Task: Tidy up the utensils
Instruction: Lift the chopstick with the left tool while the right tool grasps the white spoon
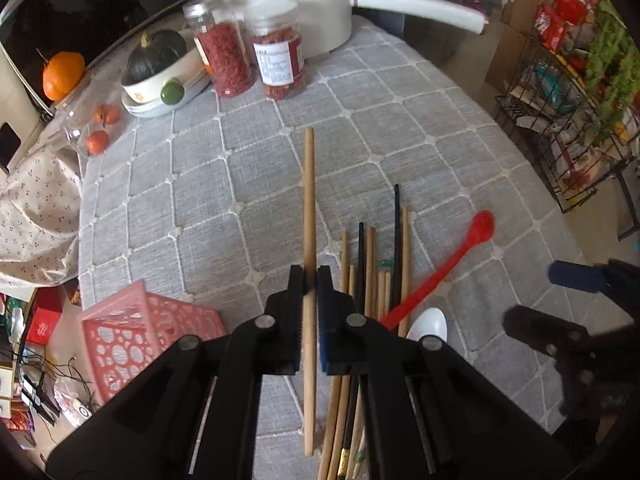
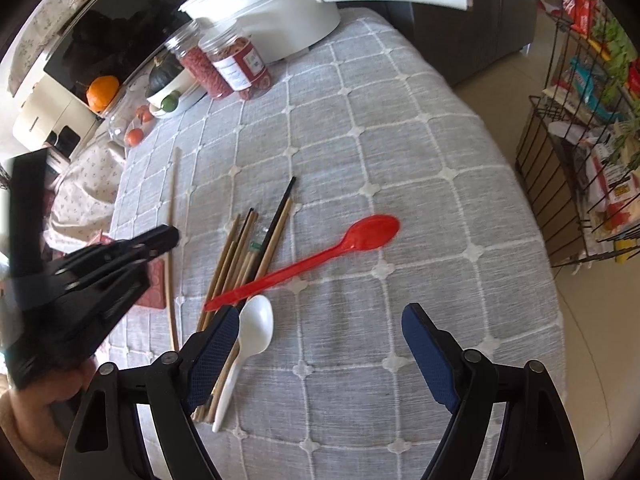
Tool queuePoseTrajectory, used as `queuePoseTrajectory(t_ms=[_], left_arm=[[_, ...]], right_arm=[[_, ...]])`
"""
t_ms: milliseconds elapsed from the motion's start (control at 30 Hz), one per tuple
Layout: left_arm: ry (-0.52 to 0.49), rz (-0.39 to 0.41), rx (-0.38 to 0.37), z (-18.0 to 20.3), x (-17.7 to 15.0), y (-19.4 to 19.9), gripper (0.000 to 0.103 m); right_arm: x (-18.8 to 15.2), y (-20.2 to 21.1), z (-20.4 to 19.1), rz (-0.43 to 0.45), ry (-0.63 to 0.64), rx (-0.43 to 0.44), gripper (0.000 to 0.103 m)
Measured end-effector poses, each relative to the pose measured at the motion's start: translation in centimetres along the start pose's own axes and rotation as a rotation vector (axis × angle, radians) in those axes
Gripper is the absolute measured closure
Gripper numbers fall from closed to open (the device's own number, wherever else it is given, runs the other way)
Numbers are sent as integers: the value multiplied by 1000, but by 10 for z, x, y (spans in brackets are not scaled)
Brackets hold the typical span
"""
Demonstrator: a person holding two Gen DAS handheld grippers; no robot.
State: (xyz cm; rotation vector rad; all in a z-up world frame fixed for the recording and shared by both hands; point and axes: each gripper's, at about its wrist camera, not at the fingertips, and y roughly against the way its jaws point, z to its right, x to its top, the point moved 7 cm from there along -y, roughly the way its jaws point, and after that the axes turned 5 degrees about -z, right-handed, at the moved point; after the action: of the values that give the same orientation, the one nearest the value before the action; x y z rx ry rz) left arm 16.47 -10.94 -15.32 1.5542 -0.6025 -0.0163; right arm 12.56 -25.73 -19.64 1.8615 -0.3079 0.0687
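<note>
One long light wooden chopstick (image 1: 309, 200) was pinched tight in the closed left gripper (image 1: 310, 280), above the grey checked tablecloth (image 1: 240, 184). Just beside it lay the pile of chopsticks (image 2: 244, 248), a red plastic spoon (image 2: 320, 256) and a white spoon (image 2: 252, 328). The right gripper (image 2: 320, 320) stood wide open, holding nothing.

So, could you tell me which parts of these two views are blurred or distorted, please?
Left wrist view: right gripper is motion-smeared at the lower right, the pot handle is slightly soft, and the held wooden chopstick stays sharp. Right wrist view: left gripper is blurred, the red spoon crisp. Both bend the tablecloth grid, fisheye-style.
</note>
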Motion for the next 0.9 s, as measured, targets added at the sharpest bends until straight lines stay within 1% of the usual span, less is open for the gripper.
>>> queuePoseTrajectory(t_ms=[100, 167, 300, 333, 433, 600, 667, 700, 767, 800, 900], left_arm=[[-21, 65, -33, -6, -9, 28, 96], [-21, 101, -59, -13, -18, 46, 96], [21, 177, -75, -30, -36, 70, 96], [34, 196, -76, -29, -40, 76, 96], [62, 243, -85, -39, -50, 88, 96], [68, 264, -104, -48, -59, 94, 96], [72, 264, -112, -51, -63, 95, 96], [73, 263, -115, -53, -65, 96, 96], [77, 264, -119, -55, -68, 97, 96], [79, 265, -122, -57, -69, 98, 96], [87, 265, -123, -60, -71, 98, 96]], right_arm=[[-4, -12, -7, -38, 11, 18, 24], [-8, -18, -12, -58, 22, 21, 29], [-12, -34, -25, -99, 50, 29, 36], [-13, -37, -28, -107, 55, 35, 38], [-14, -48, -36, -132, 62, 41, 40], [-16, -62, -47, -157, 68, 29, 50], [-16, -69, -51, -165, 70, 20, 57], [-16, -72, -53, -170, 70, 14, 58], [-15, -75, -55, -165, 75, -7, 61], [-14, -75, -57, -157, 81, -21, 65], [-13, -79, -61, -146, 90, -50, 66]])
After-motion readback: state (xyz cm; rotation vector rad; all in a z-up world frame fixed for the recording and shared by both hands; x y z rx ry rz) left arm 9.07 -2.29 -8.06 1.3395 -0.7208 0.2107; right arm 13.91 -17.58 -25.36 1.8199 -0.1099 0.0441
